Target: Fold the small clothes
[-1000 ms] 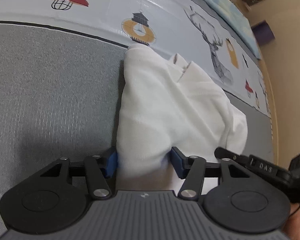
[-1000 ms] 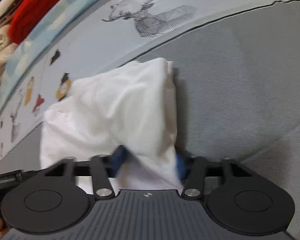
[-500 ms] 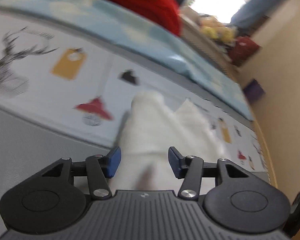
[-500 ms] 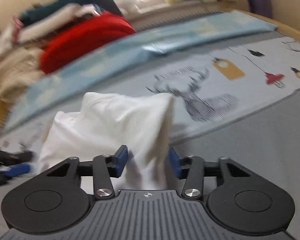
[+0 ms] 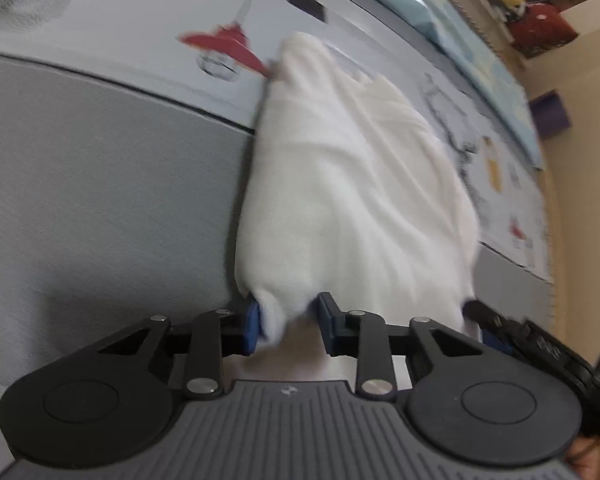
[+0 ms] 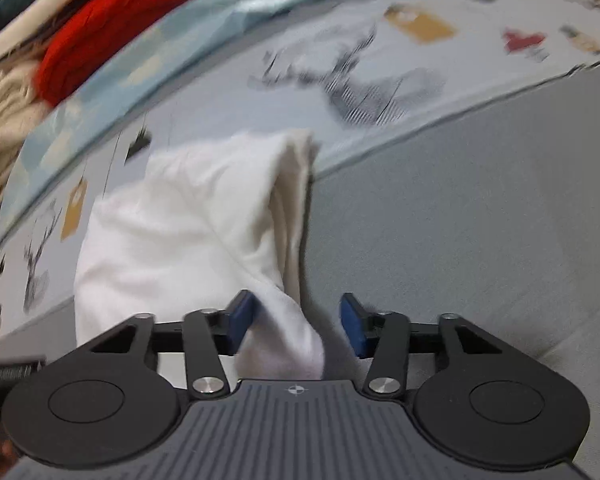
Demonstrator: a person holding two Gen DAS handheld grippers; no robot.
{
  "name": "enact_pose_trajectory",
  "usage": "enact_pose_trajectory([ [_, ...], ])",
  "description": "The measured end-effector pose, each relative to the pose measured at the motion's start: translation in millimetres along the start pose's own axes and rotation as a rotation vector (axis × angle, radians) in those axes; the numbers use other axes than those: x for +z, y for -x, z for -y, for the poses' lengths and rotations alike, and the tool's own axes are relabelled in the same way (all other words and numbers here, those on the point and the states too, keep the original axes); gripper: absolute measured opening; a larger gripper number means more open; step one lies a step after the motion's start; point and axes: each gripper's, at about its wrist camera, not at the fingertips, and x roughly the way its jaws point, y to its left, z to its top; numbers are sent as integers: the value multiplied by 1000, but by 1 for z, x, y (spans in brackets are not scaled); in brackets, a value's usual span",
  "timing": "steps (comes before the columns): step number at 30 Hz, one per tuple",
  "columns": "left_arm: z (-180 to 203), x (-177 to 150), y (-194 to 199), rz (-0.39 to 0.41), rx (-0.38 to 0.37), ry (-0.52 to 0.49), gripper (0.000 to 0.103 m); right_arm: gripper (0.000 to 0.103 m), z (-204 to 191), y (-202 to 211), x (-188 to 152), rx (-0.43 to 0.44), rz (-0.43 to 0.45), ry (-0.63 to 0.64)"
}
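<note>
Fingers [image 5: 252, 328] flank white garment [image 5: 352, 184] corner

Left gripper [image 5: 286, 326] and right gripper [image 6: 296, 328] looked alike, ribbed grey housing with a small round emblem at its front edge, two black round discs either side, black linkage arms pinned with silver screws, flat blue pads [image 6: 242, 320] on the fingers.

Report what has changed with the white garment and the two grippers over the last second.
The white garment was carried from the grey fabric toward the printed sheet; its far end now lies over the red lamp print. The left gripper is closing on the near edge; the right gripper is closing too, cloth between its fingers. Unchanged: both keep the cloth between their fingers.
</note>
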Motion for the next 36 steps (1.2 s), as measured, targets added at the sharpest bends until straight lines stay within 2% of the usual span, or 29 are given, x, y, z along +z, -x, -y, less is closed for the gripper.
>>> enact_pose_trajectory([
  [2,7,-3,-2,2,20,-48,31,46,6,7,3,10,28,-21],
  [4,11,-6,-1,13,78,-95,32,46,9,5,3,20,-13,-17],
  [7,10,-11,-1,9,107,-120,32,44,13,-2,0,-21,-58,17],
  [9,12,-15,-2,3,141,-153,32,26,18,-7,-2,-86,-82,57],
  [11,13,-18,-2,-5,172,-183,32,23,28,-12,-5,-131,-123,45],
  [12,15,-19,-2,-4,187,-194,36,23,34,-13,-5,-154,-139,22],
  [14,17,-23,3,11,219,-222,41,24,45,-7,-6,-193,-125,-3],
  [16,23,-27,11,42,265,-264,45,24,48,7,-5,-190,-65,-20],
  [17,26,-31,16,64,296,-294,51,27,48,16,-5,-184,-28,-21],
  [18,31,-37,21,87,331,-323,62,31,48,27,-5,-177,13,-15],
  [19,38,-43,26,114,376,-356,74,43,47,40,-6,-168,57,-7],
  [20,43,-50,31,129,405,-387,78,57,45,53,-8,-156,104,0],
  [22,54,-62,44,166,441,-449,82,65,42,75,-11,-128,179,32],
  [23,59,-68,55,202,446,-471,84,65,39,84,-12,-117,207,59],
  [24,65,-76,66,240,445,-484,86,66,35,96,-15,-109,236,96],
  [28,84,-107,109,404,385,-490,86,87,27,140,-38,-73,340,200],
  [29,89,-116,121,449,343,-473,87,88,25,151,-44,-61,366,211],
  [31,94,-136,138,526,275,-459,98,91,24,173,-55,-37,414,224],
  [33,97,-157,145,590,266,-438,101,94,23,190,-67,-26,450,227],
  [34,95,-168,144,599,248,-432,101,95,24,198,-73,-16,458,220],
  [36,93,-183,134,539,268,-432,101,96,26,208,-84,16,457,186],
])
